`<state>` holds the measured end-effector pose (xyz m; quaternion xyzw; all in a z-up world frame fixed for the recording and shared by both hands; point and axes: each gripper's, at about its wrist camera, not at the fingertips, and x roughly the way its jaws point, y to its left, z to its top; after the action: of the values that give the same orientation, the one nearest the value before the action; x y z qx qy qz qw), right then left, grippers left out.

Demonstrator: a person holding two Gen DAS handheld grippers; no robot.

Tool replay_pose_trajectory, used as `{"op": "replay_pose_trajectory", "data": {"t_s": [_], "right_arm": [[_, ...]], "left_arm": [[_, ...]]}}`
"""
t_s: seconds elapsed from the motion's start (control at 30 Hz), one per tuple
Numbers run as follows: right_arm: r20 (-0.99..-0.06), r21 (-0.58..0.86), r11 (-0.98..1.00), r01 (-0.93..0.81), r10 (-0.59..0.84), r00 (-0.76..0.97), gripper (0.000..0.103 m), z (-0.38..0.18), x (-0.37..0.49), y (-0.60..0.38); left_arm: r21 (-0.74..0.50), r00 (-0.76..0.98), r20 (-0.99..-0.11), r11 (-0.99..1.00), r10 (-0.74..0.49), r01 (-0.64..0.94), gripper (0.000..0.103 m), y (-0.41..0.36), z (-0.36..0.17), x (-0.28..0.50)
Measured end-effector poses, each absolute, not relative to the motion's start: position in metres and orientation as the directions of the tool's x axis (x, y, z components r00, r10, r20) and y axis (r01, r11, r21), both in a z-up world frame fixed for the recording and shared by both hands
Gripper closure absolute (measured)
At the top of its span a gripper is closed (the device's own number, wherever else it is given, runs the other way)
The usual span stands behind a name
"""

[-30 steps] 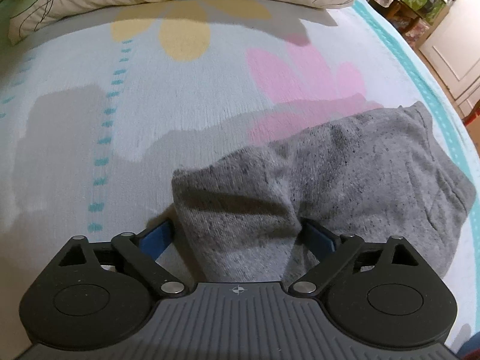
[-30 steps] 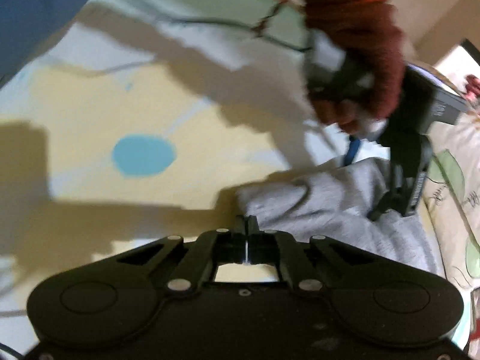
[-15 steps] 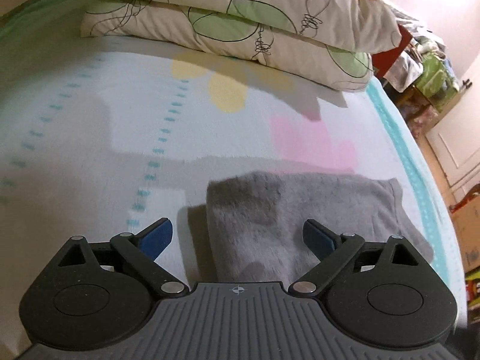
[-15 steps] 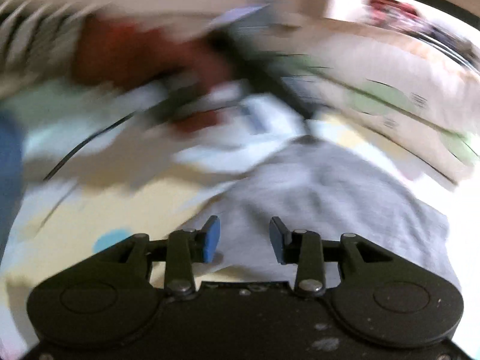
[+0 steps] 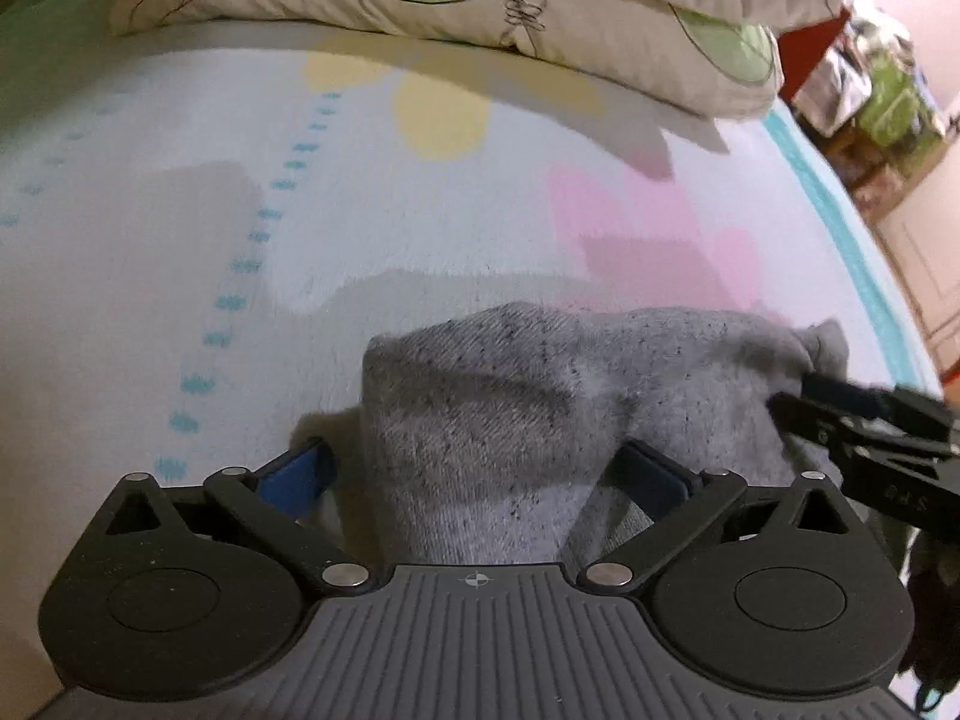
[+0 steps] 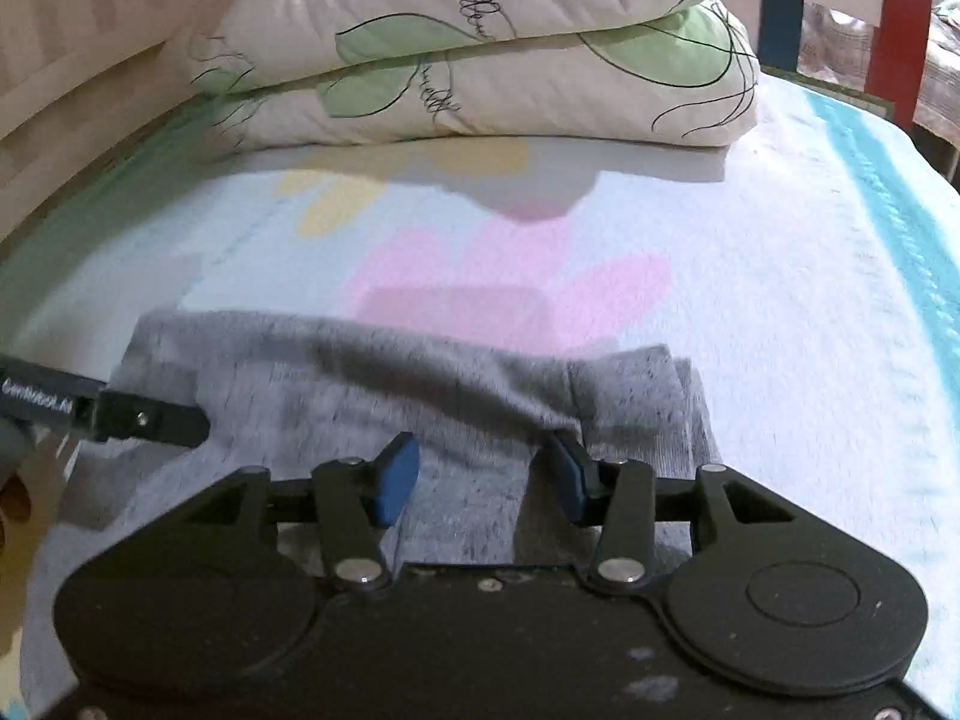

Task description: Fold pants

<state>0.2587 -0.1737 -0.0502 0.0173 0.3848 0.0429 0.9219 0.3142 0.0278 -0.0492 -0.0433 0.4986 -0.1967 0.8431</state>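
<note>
On the flowered bedsheet (image 6: 750,276) I see gray pants (image 5: 540,396) lying three-to-nine, bunched at twelve between both released grippers, left gripper (image 5: 480,474) spread widest and right gripper (image 6: 480,474) just opening.

Dim warm light, soft blur, fisheye-bent edges

The pants (image 6: 336,384) are grey, speckled knit. They are folded into a rumpled bundle, laid on the bed (image 6: 750,276).

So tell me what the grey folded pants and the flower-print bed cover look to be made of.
Grey folded pants: soft heathered jersey or fleece knit, judging by dark flecks, a matte face and fine diagonal ribbing.
Flower-print bed cover: fuzzy matte cloth, perhaps terry or flannel; the printed shapes have blurred, napped edges.
</note>
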Motion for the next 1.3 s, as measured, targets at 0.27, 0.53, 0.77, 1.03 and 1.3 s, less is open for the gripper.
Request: {"op": "replay_pose_trajectory", "data": {"t_s": [0.27,0.53,0.77,1.03,1.3], "right_arm": [[-0.698,0.065,0.996,-0.059,0.087,0.711,0.045,-0.042,0.245,-0.179],[-0.721,0.155,0.985,0.071,0.064,0.690,0.012,-0.057,0.205,-0.223],[-0.705,0.346,0.936,0.058,0.218,0.675,0.005,-0.077,0.178,-0.253],[-0.646,0.500,0.866,0.016,0.360,0.673,0.000,-0.084,0.199,-0.279],[-0.644,0.569,0.819,0.068,0.393,0.657,0.068,-0.069,0.198,-0.287]], "left_arm": [[-0.261,0.437,-0.818,0.918,-0.375,0.299,0.000,0.048,-0.035,0.296],[-0.310,0.376,-0.833,0.905,-0.407,0.292,0.000,0.073,-0.050,0.241],[-0.373,0.376,-0.805,0.884,-0.460,0.282,0.000,0.060,-0.057,0.234],[-0.468,0.376,-0.759,0.847,-0.532,0.254,0.001,0.038,-0.062,0.271],[-0.496,0.404,-0.744,0.845,-0.532,0.201,0.088,0.059,-0.044,0.257]]}}
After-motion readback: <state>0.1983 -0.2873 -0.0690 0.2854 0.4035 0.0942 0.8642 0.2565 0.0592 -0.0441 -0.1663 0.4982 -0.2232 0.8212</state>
